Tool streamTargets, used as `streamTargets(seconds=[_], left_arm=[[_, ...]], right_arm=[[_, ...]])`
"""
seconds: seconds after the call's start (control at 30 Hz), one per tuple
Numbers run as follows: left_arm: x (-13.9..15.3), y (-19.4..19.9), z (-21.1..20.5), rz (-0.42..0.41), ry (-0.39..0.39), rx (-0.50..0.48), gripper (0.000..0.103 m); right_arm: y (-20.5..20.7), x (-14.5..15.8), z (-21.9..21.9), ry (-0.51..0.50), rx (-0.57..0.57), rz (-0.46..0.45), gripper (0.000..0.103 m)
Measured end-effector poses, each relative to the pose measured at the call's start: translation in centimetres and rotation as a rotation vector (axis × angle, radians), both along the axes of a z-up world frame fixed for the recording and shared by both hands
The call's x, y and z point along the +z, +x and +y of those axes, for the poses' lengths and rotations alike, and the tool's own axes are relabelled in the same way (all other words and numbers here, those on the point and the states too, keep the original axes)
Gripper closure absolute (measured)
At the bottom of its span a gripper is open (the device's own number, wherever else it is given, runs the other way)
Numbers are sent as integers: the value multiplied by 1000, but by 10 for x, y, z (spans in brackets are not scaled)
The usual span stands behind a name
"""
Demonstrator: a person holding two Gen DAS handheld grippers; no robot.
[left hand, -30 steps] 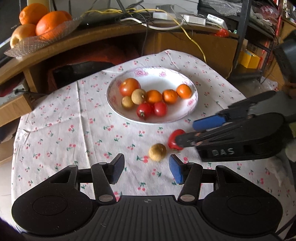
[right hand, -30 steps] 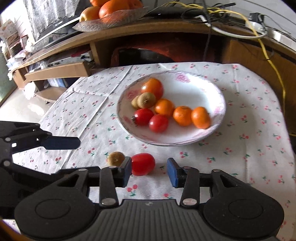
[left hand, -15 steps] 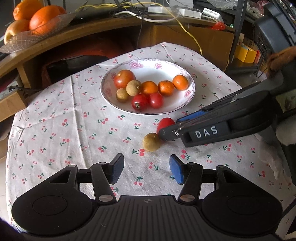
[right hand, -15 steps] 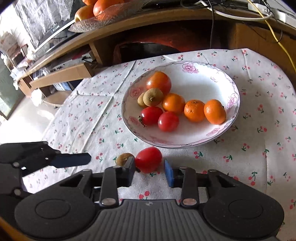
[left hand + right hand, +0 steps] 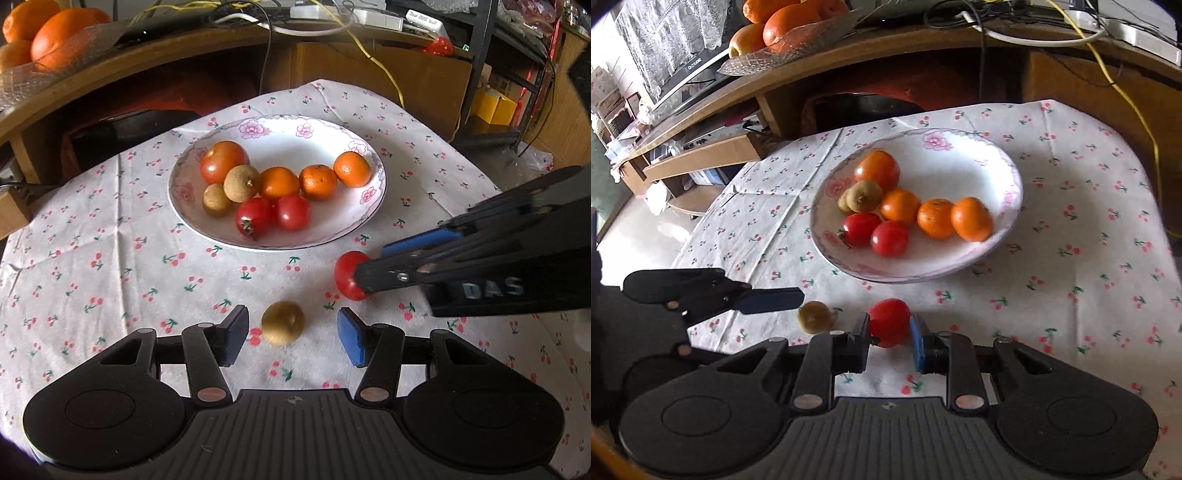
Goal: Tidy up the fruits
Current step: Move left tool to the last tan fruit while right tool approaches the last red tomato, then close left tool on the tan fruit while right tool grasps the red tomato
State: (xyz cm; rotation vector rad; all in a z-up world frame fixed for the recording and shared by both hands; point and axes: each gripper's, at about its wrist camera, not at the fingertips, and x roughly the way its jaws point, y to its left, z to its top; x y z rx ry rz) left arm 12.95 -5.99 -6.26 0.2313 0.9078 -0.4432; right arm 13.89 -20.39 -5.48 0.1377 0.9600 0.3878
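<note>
While right fingers [image 5: 889, 334] pinch tomato [image 5: 889, 322], left fingers [image 5: 291, 338] gape around longan [image 5: 283, 322]; plate [image 5: 373, 210] beyond.

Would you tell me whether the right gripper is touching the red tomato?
Touching: the right wrist view shows both fingers of the right gripper pressed against the red tomato.
</note>
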Motion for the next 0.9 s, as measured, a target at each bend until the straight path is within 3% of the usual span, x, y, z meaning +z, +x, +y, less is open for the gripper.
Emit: streamTargets(seconds=[0.13,0.23,0.4,0.6,0.9], left_arm=[[-5,3,-3,10,1,18,50],[-4,3,-4,10,-4,25,61],[-1,1,0,12,0,26,68],[9,-5,11,-2,-12,33,69],[4,-5,14,4,-12,36,60]], right_arm=[[-2,-1,-4,5,9,12,78],[-2,-1,-4,-6,17,7,78],[-2,1,-2,-15,5,-7,76],[2,-2,9,-19,25,7,69],[10,-14,17,-31,11,21,68]])
